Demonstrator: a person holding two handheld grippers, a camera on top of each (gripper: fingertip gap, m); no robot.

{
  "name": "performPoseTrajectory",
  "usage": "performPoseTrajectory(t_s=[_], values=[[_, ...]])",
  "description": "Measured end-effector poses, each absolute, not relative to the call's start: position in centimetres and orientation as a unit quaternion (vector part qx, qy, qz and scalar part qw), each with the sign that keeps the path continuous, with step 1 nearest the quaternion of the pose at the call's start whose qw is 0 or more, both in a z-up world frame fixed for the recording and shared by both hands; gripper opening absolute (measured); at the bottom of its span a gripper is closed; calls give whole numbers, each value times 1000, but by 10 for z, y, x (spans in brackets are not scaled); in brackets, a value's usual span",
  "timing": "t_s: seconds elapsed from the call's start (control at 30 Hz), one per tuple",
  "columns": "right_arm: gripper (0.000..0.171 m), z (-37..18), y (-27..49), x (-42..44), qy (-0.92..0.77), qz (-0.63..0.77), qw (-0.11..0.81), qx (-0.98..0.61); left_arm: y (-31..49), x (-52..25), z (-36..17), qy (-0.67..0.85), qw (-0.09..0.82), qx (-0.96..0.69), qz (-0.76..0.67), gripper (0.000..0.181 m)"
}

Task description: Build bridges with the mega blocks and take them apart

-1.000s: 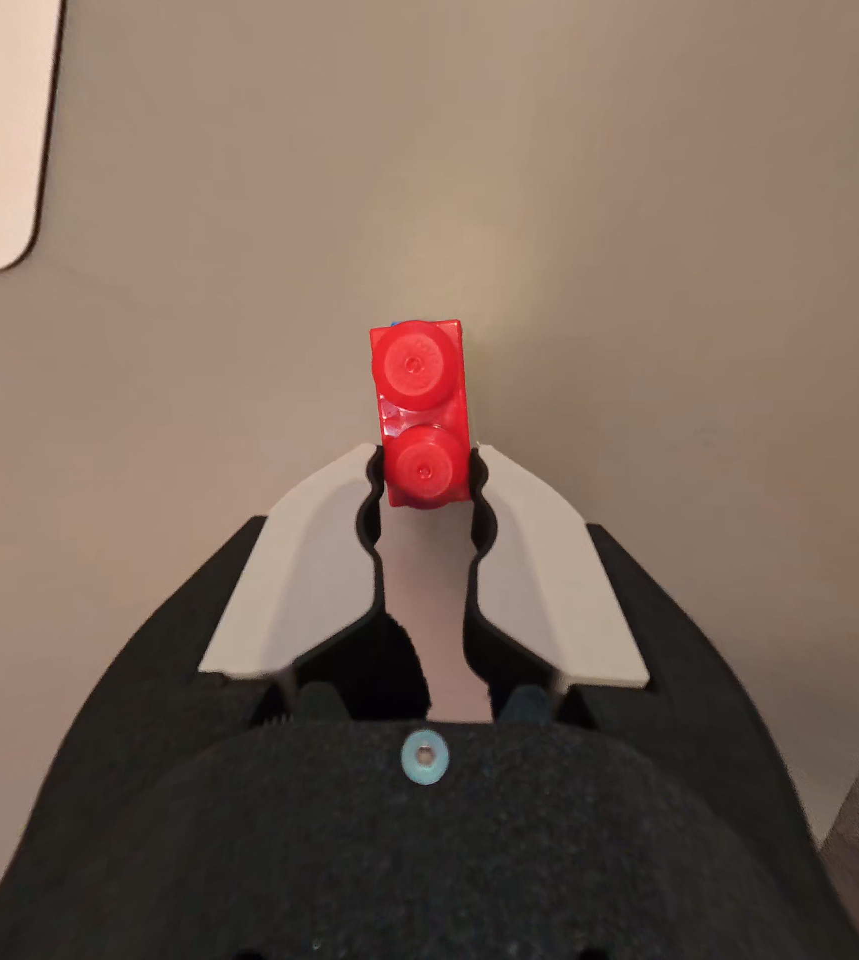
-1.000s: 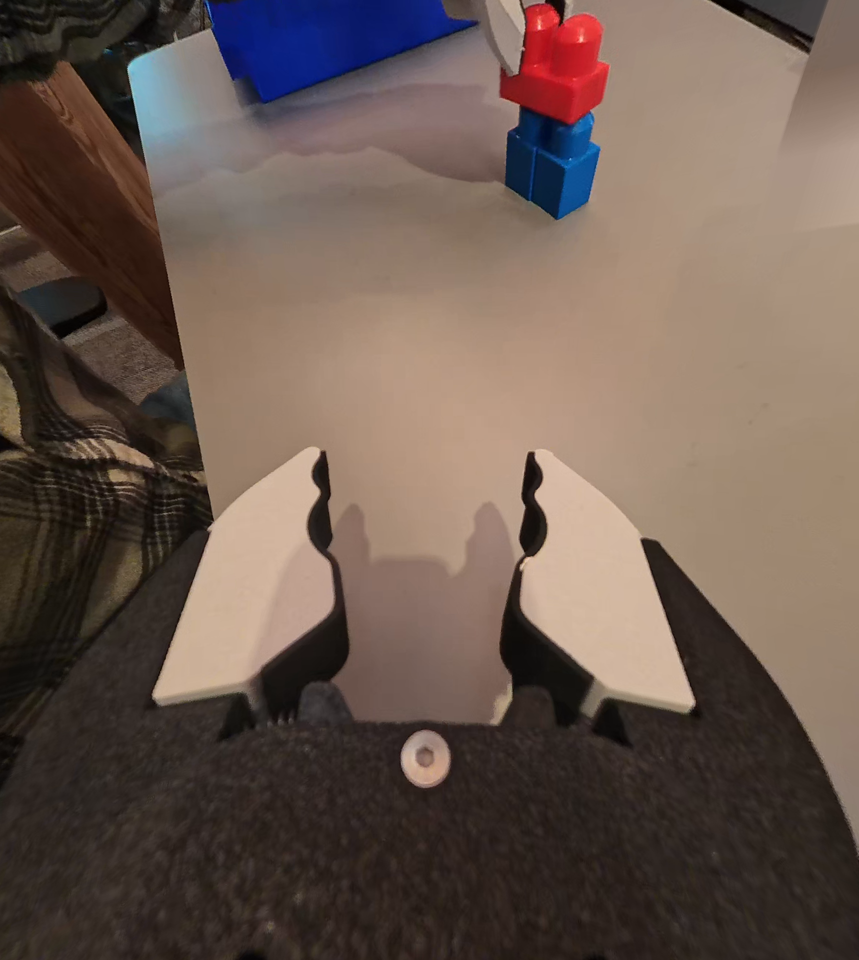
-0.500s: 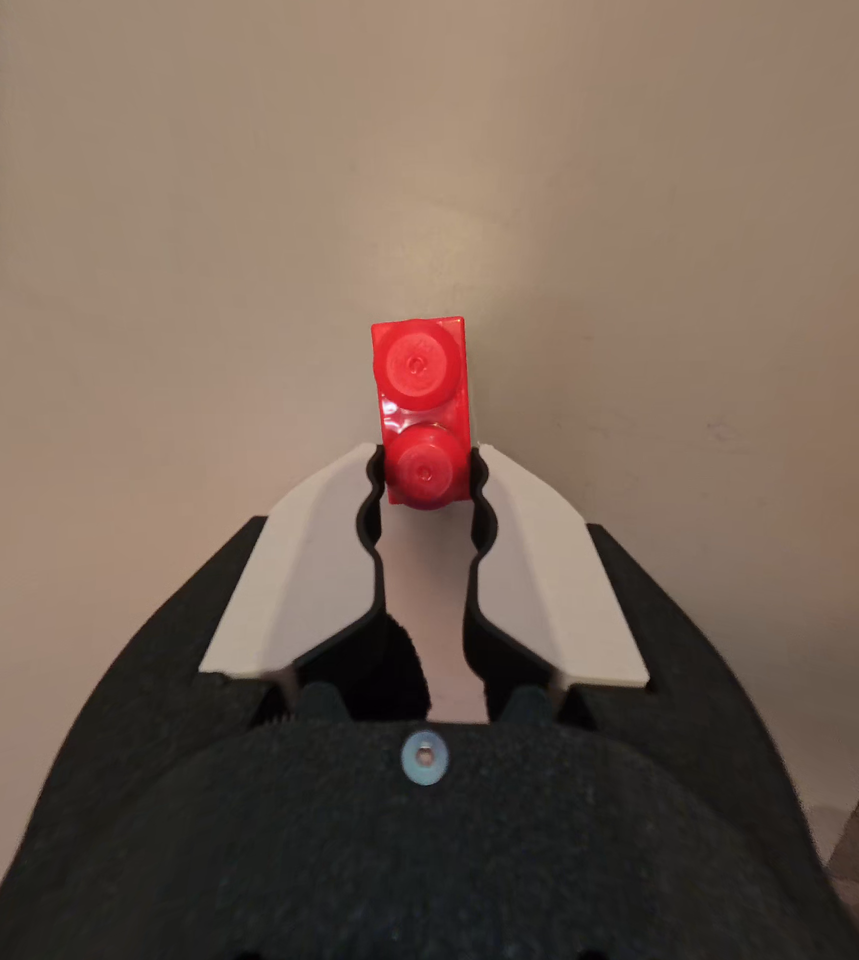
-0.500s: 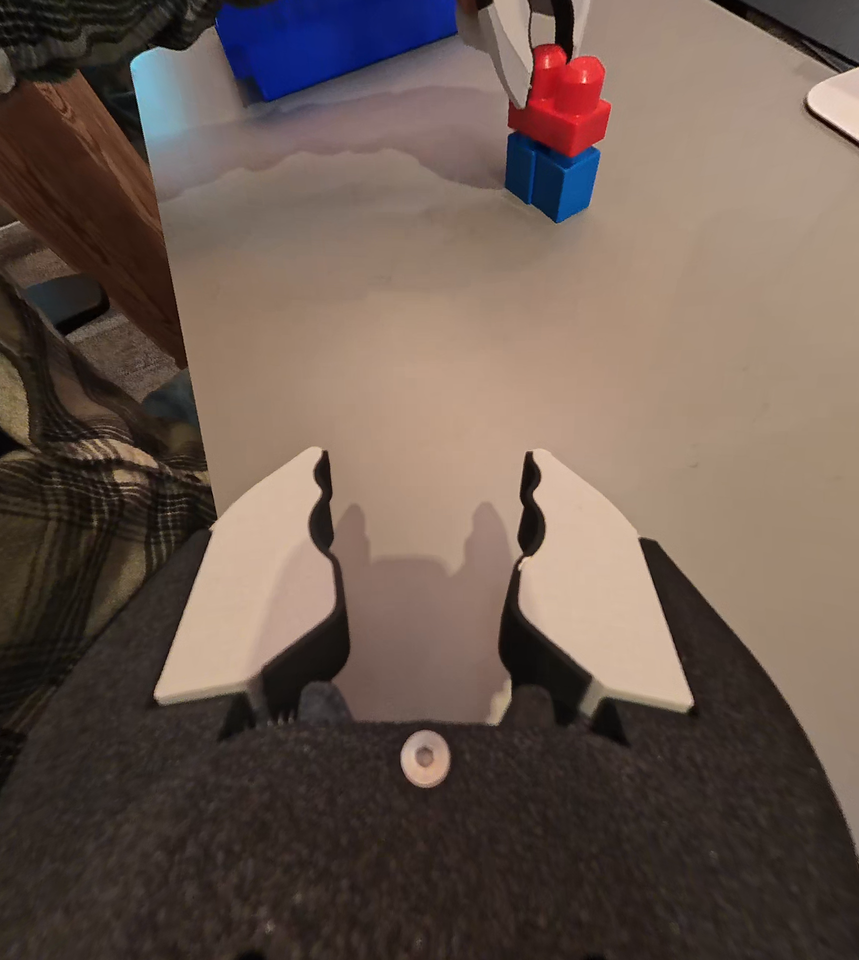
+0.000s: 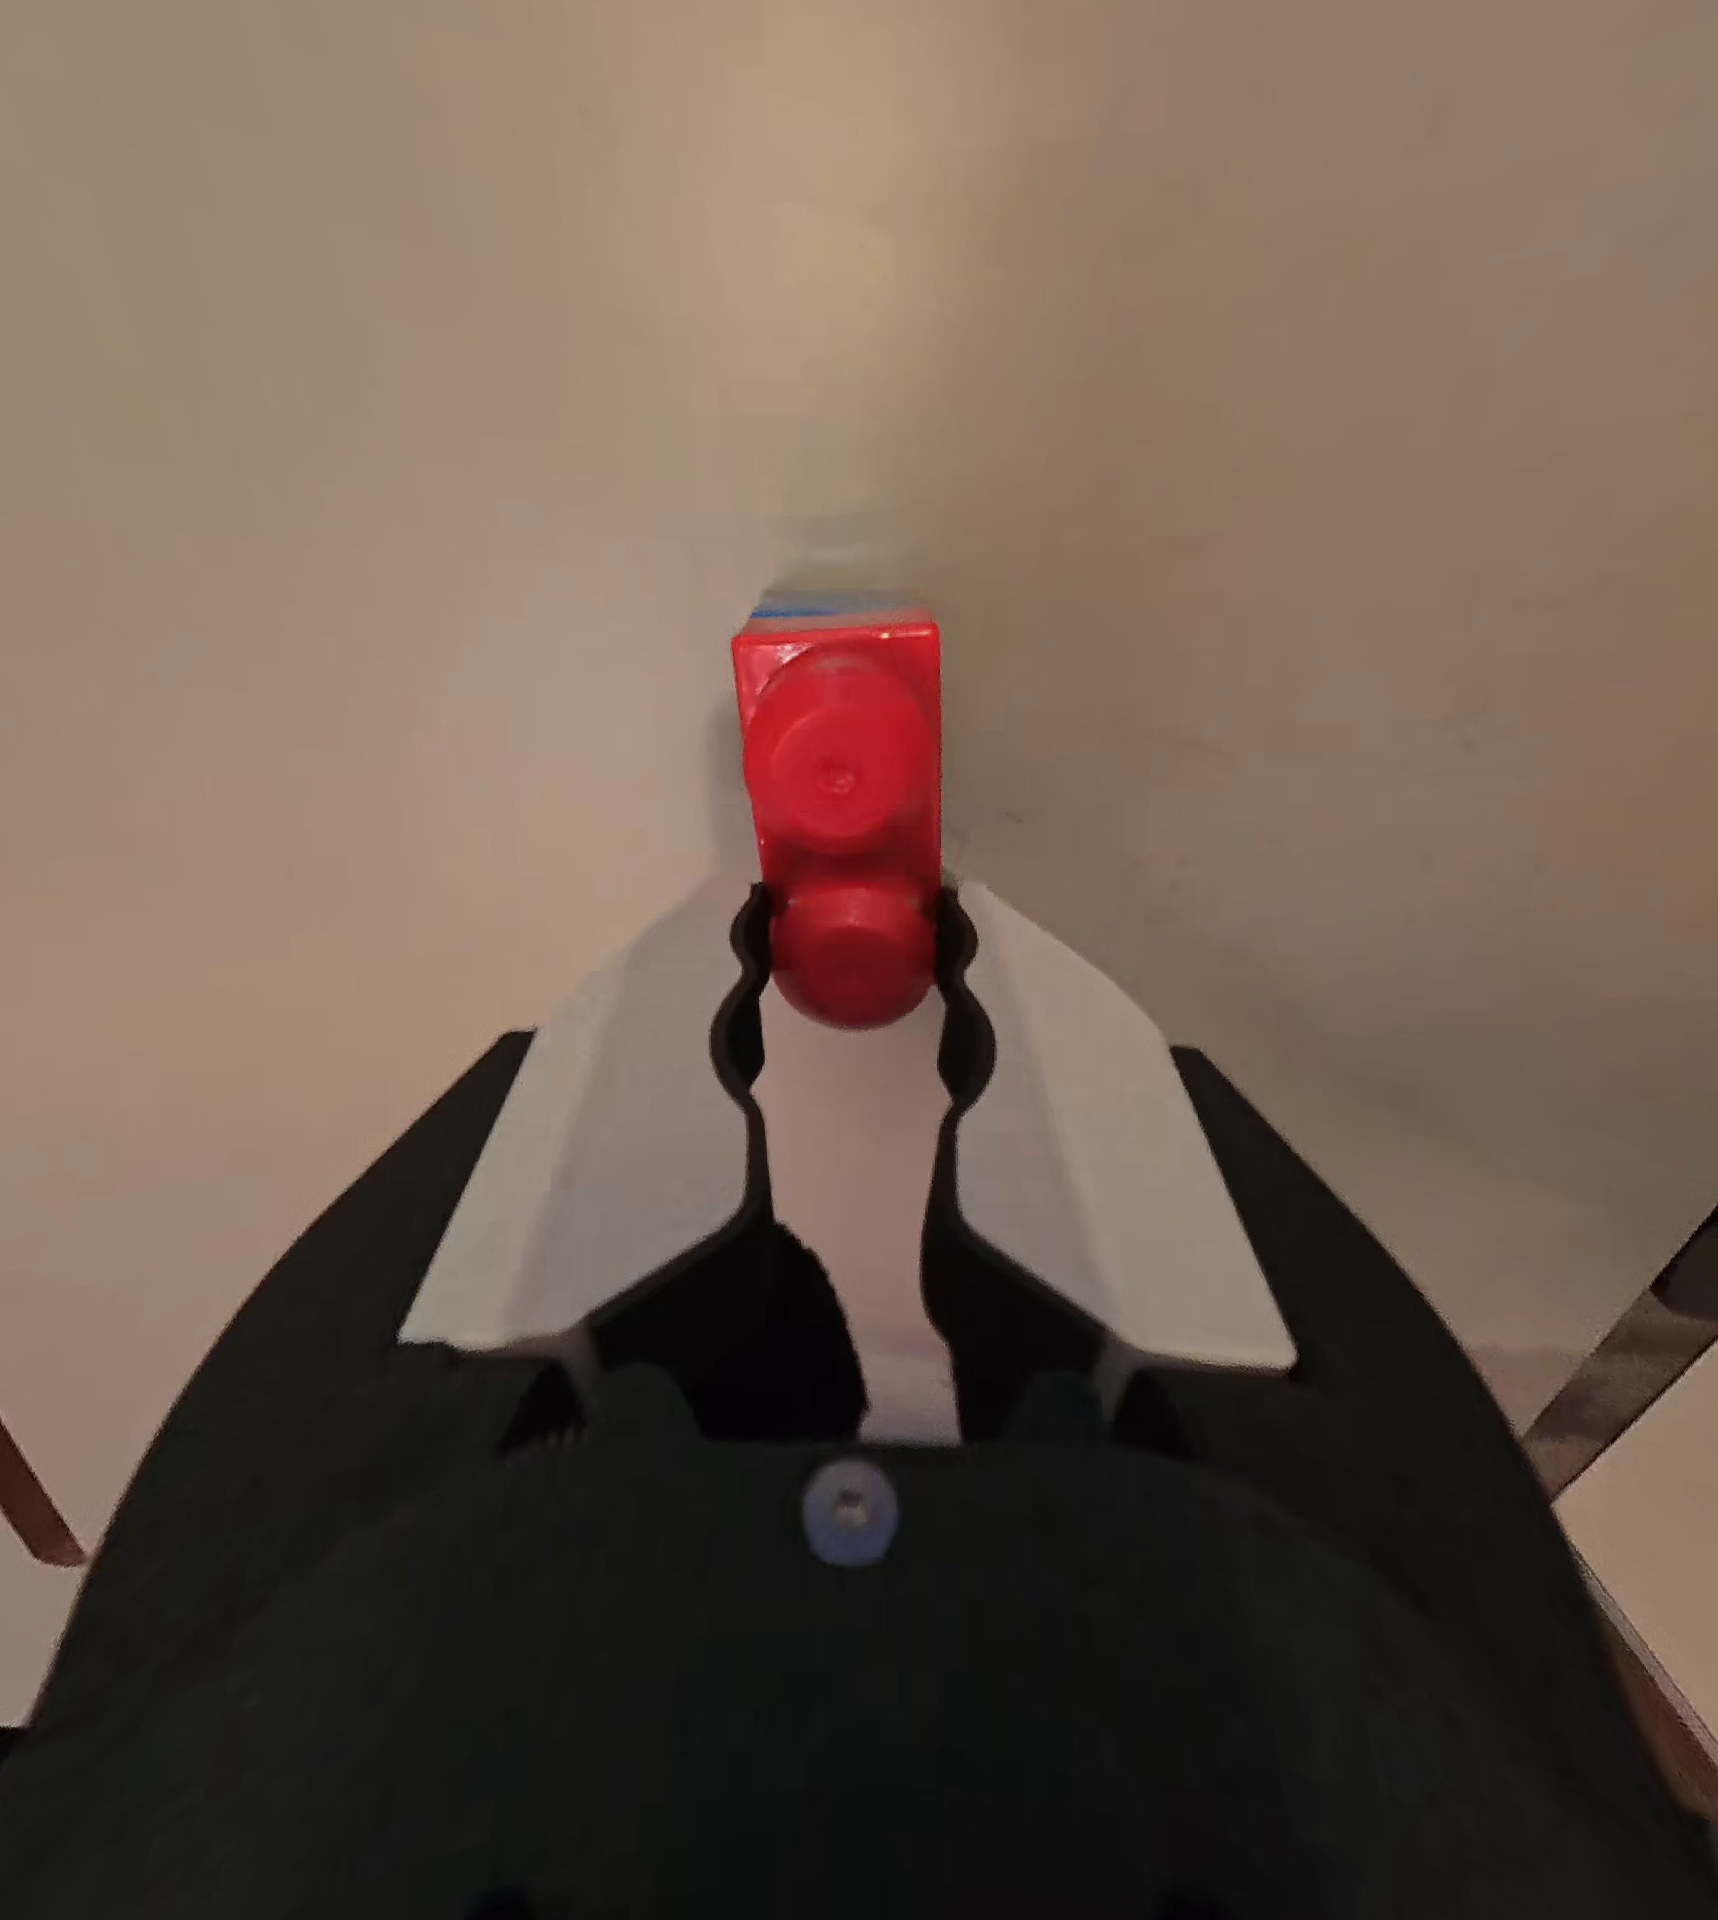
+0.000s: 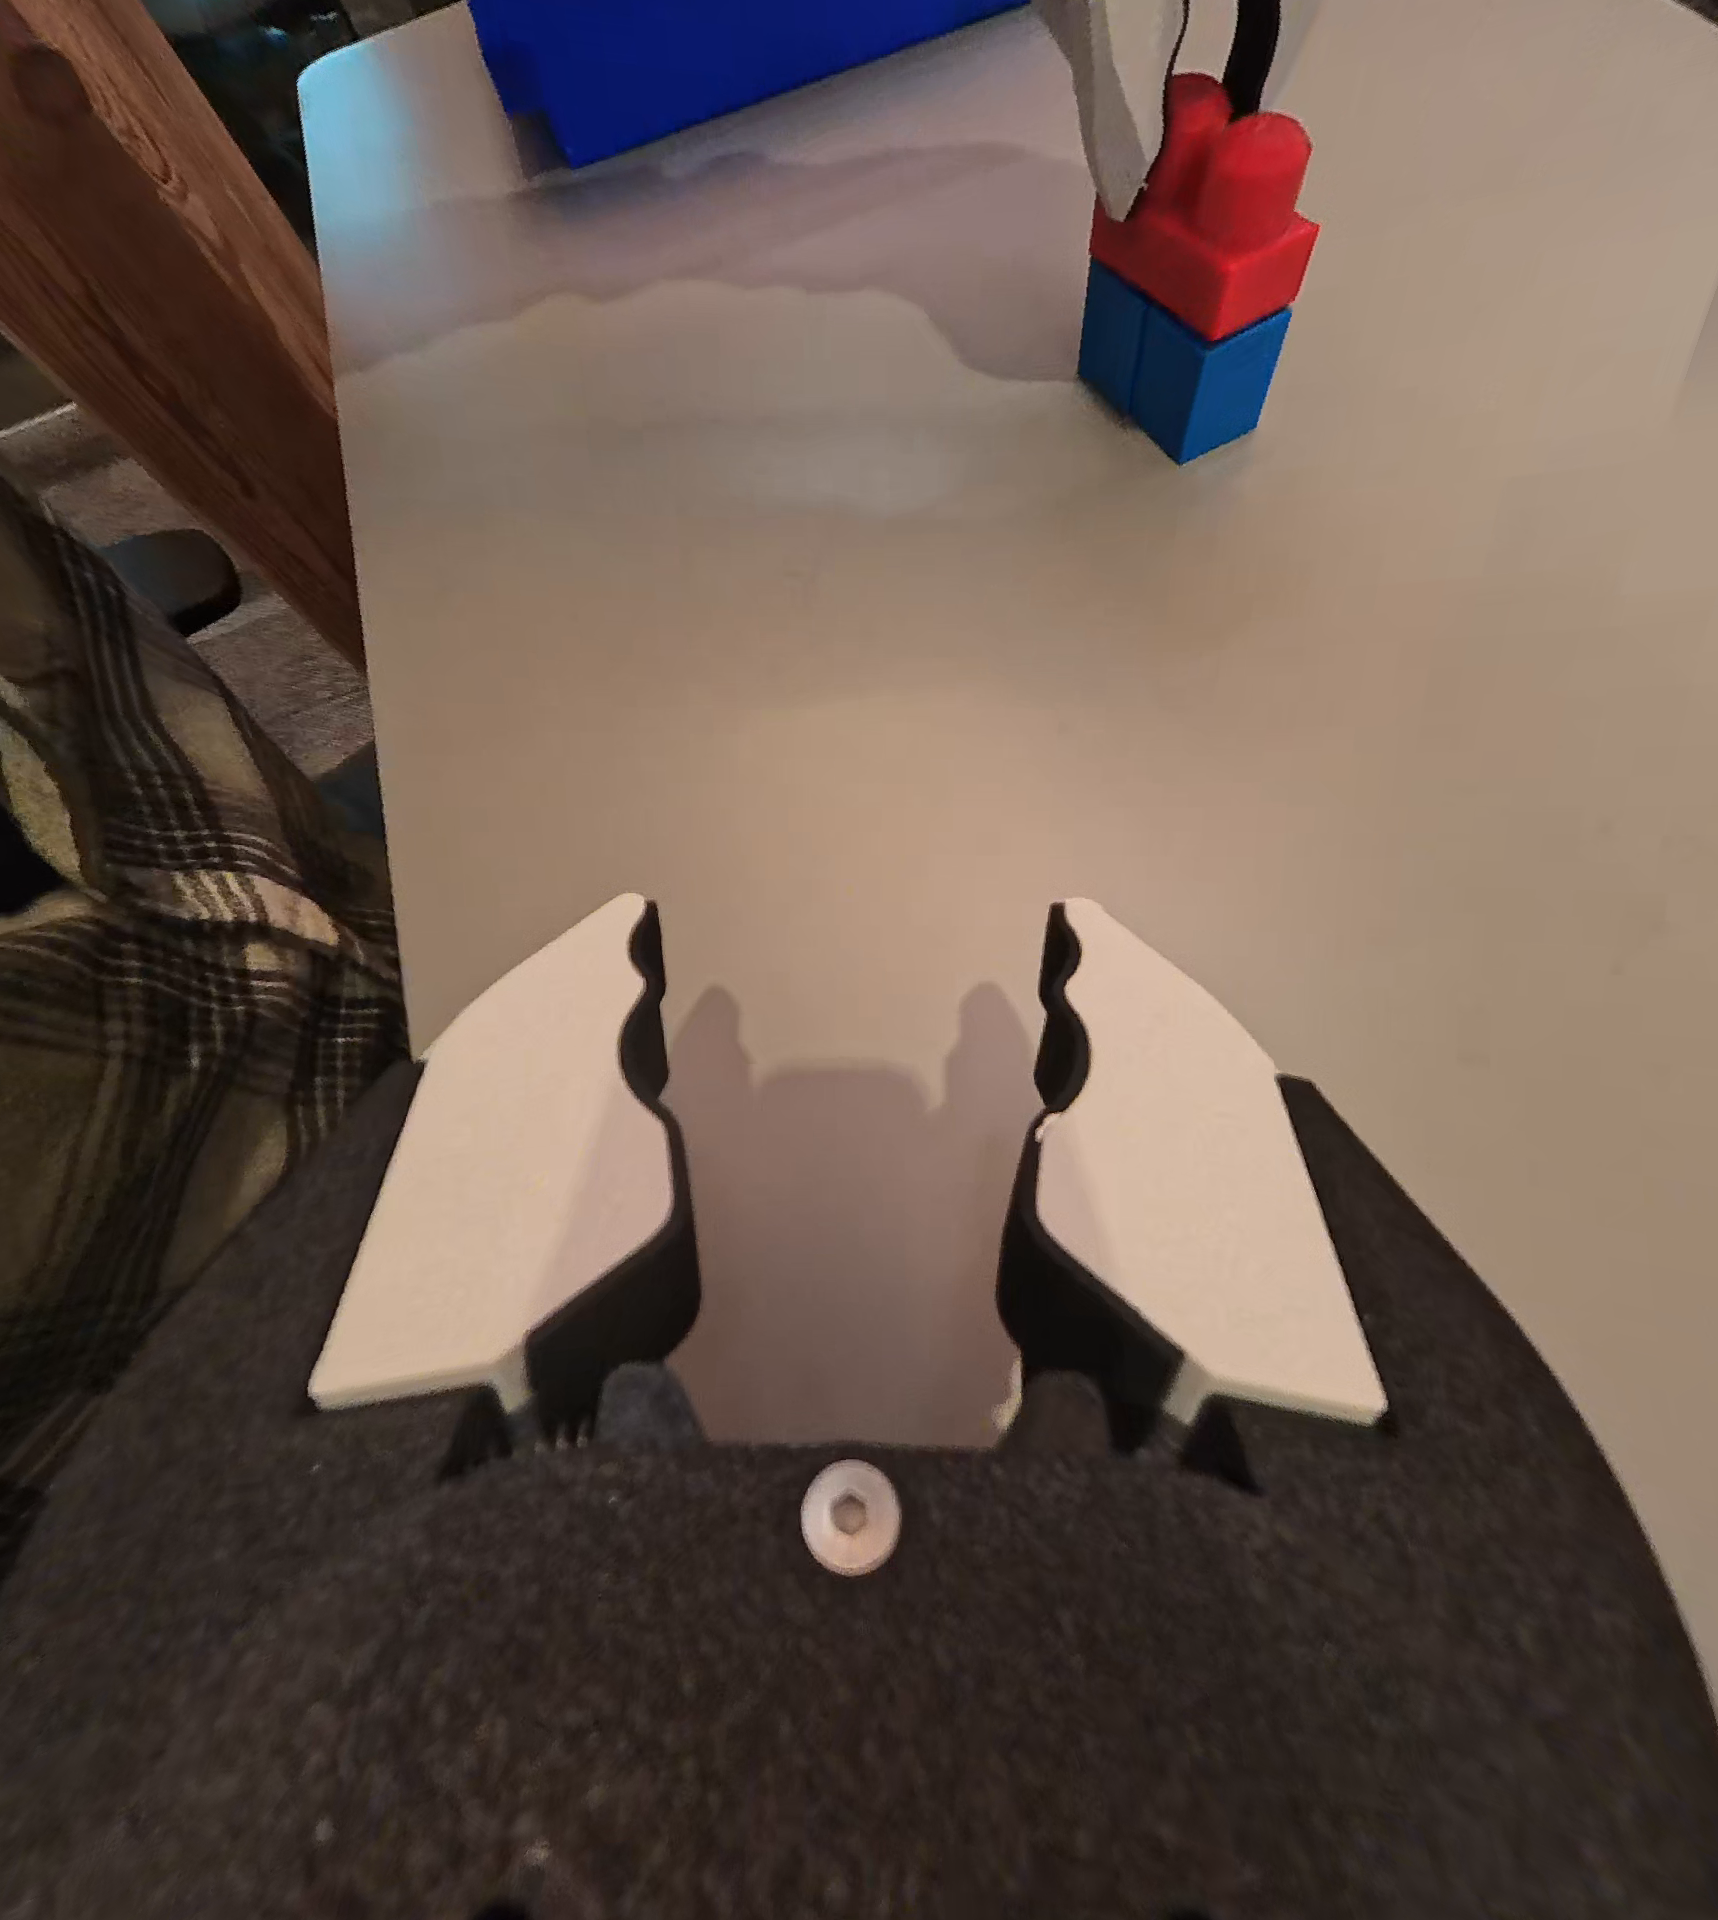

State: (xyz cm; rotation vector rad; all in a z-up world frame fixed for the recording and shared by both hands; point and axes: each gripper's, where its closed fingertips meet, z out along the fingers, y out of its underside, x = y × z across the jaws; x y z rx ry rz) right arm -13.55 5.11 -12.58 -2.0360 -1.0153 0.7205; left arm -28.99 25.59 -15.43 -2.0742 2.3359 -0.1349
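My left gripper (image 5: 847, 925) points straight down and is shut on the near stud of a red two-stud block (image 5: 839, 743). A thin strip of a blue block (image 5: 834, 606) shows just past its far edge. In the right wrist view the red block (image 6: 1213, 244) sits on top of a blue block (image 6: 1187, 364) that stands on the grey table (image 6: 834, 675) at the far right, with the left gripper's fingers (image 6: 1109, 125) reaching down onto it. My right gripper (image 6: 850, 935) is open and empty, low over the table near its front edge.
A blue bin (image 6: 689, 62) stands at the far end of the table. A wooden leg (image 6: 138, 270) and a plaid sleeve (image 6: 107, 987) lie off the table's left edge. A chair frame (image 5: 1665, 1309) shows beyond the table's edge in the left wrist view.
The left gripper has lowered the red block onto the blue block, and its view has shifted so the white board at top left is gone. The right gripper has moved nearer the stack.
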Motion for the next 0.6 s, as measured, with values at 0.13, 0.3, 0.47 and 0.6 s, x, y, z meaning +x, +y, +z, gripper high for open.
performPoseTrajectory(t_s=[0.13,0.3,0.47,0.6], values=[[69,-128,57,-141,-401,286,364,-791,256,-291,-155,756,-19,-655,-12,31],[71,-115,65,-156,-424,283,374,-775,257,-291,-155,766,-50,-640,46,31],[76,-106,60,-165,-446,267,381,-765,256,-288,-156,757,-26,-652,35,32],[81,-99,56,-165,-447,261,386,-763,253,-286,-154,735,19,-677,-35,46]])
